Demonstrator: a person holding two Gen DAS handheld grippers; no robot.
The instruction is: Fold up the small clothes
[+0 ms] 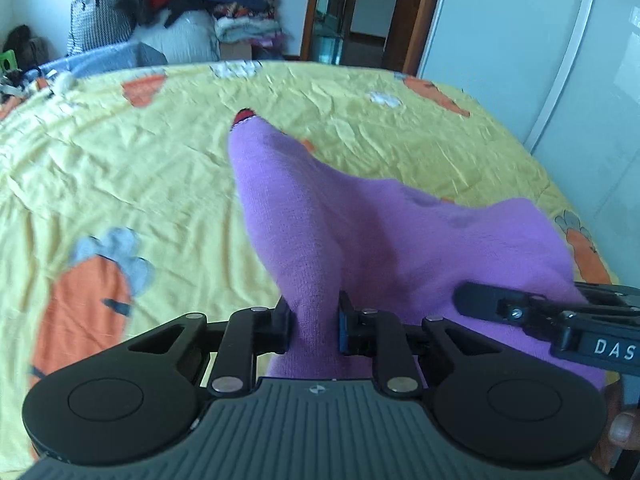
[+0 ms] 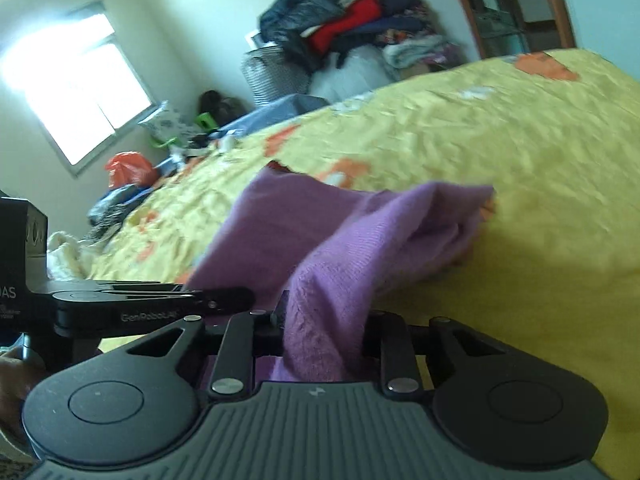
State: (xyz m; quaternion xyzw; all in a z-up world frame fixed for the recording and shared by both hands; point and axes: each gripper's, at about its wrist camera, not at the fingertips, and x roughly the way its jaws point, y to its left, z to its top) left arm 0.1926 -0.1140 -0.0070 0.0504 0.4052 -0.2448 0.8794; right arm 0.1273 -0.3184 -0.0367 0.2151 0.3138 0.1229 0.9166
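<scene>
A small purple knit garment (image 1: 360, 216) with a red trim at its far end lies partly lifted over the yellow bedspread (image 1: 120, 160). My left gripper (image 1: 315, 328) is shut on a bunched edge of it. My right gripper (image 2: 326, 332) is shut on another bunched edge of the same purple garment (image 2: 320, 232). The two grippers are close side by side: the right one shows at the right of the left wrist view (image 1: 560, 320), the left one at the left of the right wrist view (image 2: 140, 300). The cloth hangs stretched between them and the bed.
The yellow bedspread (image 2: 520, 160) has orange carrot prints. A pile of folded clothes (image 1: 200, 4) stands beyond the far edge. A white wardrobe (image 1: 560, 60) is at the right, a doorway (image 1: 352, 12) behind. Bags and clutter (image 2: 128, 168) lie under a window.
</scene>
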